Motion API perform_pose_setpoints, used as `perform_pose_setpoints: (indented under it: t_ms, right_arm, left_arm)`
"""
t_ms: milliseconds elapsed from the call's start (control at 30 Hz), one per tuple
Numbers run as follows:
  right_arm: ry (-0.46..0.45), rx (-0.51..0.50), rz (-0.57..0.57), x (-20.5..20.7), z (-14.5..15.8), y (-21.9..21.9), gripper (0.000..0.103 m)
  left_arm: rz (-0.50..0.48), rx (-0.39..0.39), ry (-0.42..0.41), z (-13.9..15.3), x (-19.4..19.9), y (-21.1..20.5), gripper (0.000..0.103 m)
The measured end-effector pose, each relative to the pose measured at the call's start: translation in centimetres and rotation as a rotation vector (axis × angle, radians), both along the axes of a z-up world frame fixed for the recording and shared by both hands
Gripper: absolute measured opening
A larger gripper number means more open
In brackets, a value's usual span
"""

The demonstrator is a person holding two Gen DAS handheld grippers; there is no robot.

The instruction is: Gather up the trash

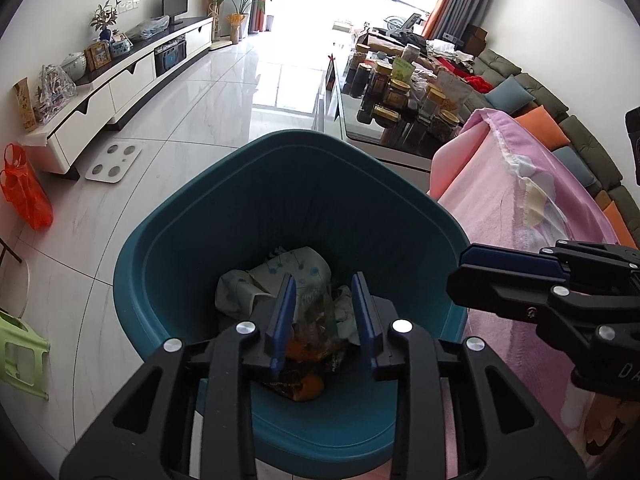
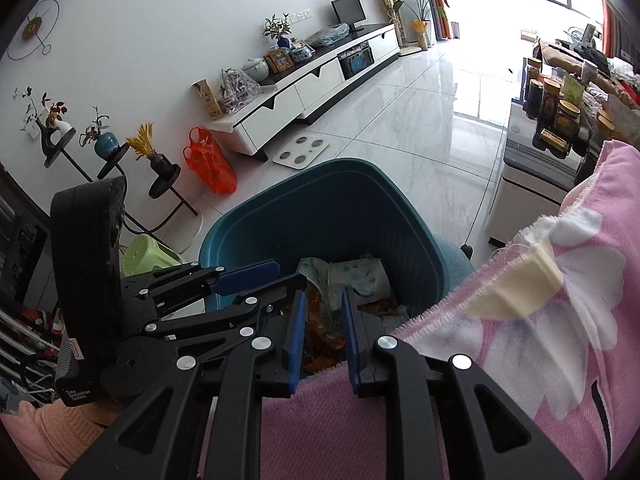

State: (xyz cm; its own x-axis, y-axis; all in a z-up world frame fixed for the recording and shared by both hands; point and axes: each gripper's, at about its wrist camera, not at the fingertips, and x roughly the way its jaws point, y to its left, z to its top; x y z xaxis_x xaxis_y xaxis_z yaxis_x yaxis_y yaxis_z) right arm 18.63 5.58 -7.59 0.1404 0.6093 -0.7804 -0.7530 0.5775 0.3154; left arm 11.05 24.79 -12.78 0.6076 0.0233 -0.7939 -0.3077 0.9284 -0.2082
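Observation:
A teal trash bin stands on the floor below me; it also shows in the right wrist view. Inside lie crumpled white dotted paper and an orange and green wrapper. My left gripper is open and empty, held over the bin's mouth above the trash. My right gripper is open and empty, held at the bin's right rim over the pink blanket edge. It shows from the side in the left wrist view. The left gripper shows from the side in the right wrist view.
A pink flowered blanket covers furniture right of the bin. A glass table with several jars stands beyond. An orange plastic bag, a white scale, a green stool and a TV cabinet are left.

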Motion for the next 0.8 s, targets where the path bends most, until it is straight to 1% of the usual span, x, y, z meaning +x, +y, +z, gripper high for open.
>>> perform_pose_setpoints:
  t_ms: [67, 100, 200, 267, 333, 367, 400, 433, 500, 533, 567, 600, 633, 700, 800]
  right_arm:
    - [0.004, 0.015, -0.011, 0.1, 0.1, -0.5, 0.019]
    - [0.004, 0.021, -0.019, 0.0, 0.2, -0.8, 0.022]
    - [-0.002, 0.042, -0.034, -0.1, 0.5, -1.9, 0.025]
    - [-0.010, 0.061, -0.044, -0.3, 0.8, -2.7, 0.031]
    - [-0.023, 0.077, -0.057, -0.7, 1.2, -3.6, 0.035]
    - [-0.028, 0.085, -0.065, -0.9, 1.3, -4.0, 0.040]
    - [-0.030, 0.096, -0.073, -1.1, 1.5, -4.5, 0.046]
    - [-0.035, 0.109, -0.081, -1.3, 1.7, -5.1, 0.048]
    - [-0.057, 0.124, -0.100, -1.9, 2.3, -6.2, 0.051]
    - [-0.070, 0.131, -0.110, -2.2, 2.6, -6.9, 0.053]
    - [-0.085, 0.143, -0.122, -2.5, 2.9, -7.7, 0.060]
    - [-0.103, 0.157, -0.136, -3.0, 3.3, -8.5, 0.065]
    - [-0.122, 0.166, -0.148, -3.3, 3.6, -9.3, 0.066]
    - [-0.162, 0.175, -0.173, -4.2, 4.1, -10.9, 0.078]
    - [-0.225, 0.192, -0.213, -5.7, 4.6, -13.6, 0.087]
  left_arm:
    - [0.006, -0.006, 0.000, -0.2, -0.1, 0.2, 0.033]
    - [0.009, -0.004, -0.003, -0.2, -0.3, 0.2, 0.037]
    - [0.013, 0.003, -0.024, 0.3, -0.9, 0.2, 0.041]
    - [0.016, 0.013, -0.049, 1.0, -1.6, 0.1, 0.044]
    - [0.019, 0.024, -0.081, 1.9, -2.4, -0.1, 0.055]
    - [0.021, 0.033, -0.097, 2.4, -2.8, -0.3, 0.057]
    - [0.019, 0.042, -0.113, 2.9, -3.2, -0.5, 0.060]
    - [0.015, 0.049, -0.129, 3.4, -3.6, -0.8, 0.066]
    - [0.008, 0.073, -0.167, 4.5, -4.5, -1.5, 0.072]
    - [0.000, 0.083, -0.183, 5.0, -5.0, -1.9, 0.078]
    - [-0.008, 0.092, -0.202, 5.5, -5.5, -2.4, 0.082]
    - [-0.012, 0.103, -0.224, 6.0, -6.0, -3.0, 0.090]
    - [-0.020, 0.116, -0.249, 6.5, -6.7, -3.7, 0.097]
    - [-0.047, 0.155, -0.289, 7.4, -7.6, -5.6, 0.097]
    - [-0.083, 0.190, -0.337, 8.4, -8.6, -8.3, 0.097]
